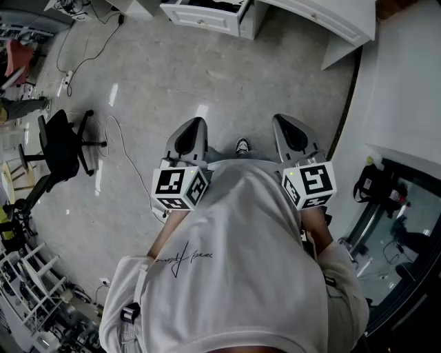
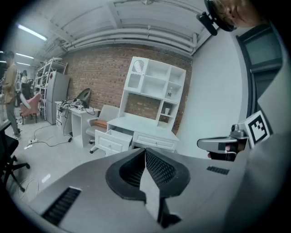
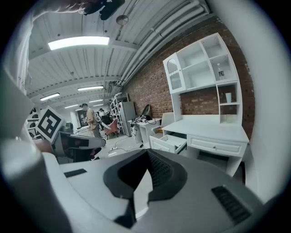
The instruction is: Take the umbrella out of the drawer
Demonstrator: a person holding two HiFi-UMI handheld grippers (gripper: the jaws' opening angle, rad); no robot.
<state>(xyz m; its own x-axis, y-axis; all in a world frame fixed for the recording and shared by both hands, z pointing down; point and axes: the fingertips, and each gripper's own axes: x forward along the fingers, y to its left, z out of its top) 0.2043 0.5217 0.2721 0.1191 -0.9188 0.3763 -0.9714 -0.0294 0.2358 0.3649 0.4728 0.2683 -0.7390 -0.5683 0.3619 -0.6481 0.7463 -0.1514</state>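
Observation:
A white desk (image 2: 145, 129) with a shelf unit stands ahead against a brick wall. Its left drawer (image 2: 111, 140) is pulled open, also visible as the drawer (image 1: 207, 15) at the top of the head view and the drawer (image 3: 170, 142) in the right gripper view. Something dark lies in it; I cannot tell whether it is the umbrella. My left gripper (image 1: 196, 124) and right gripper (image 1: 282, 118) are held side by side at waist height, well short of the desk. Both point at it slightly downward. The left gripper (image 2: 145, 152) and right gripper (image 3: 146, 152) are shut with nothing between their jaws.
A black office chair (image 1: 62, 145) and loose cables (image 1: 120, 148) are on the grey floor to the left. A white wall (image 1: 406, 76) and a glass door (image 1: 393, 234) bound the right. A person (image 3: 91, 120) stands far off by other desks. A chair (image 2: 102, 119) sits left of the desk.

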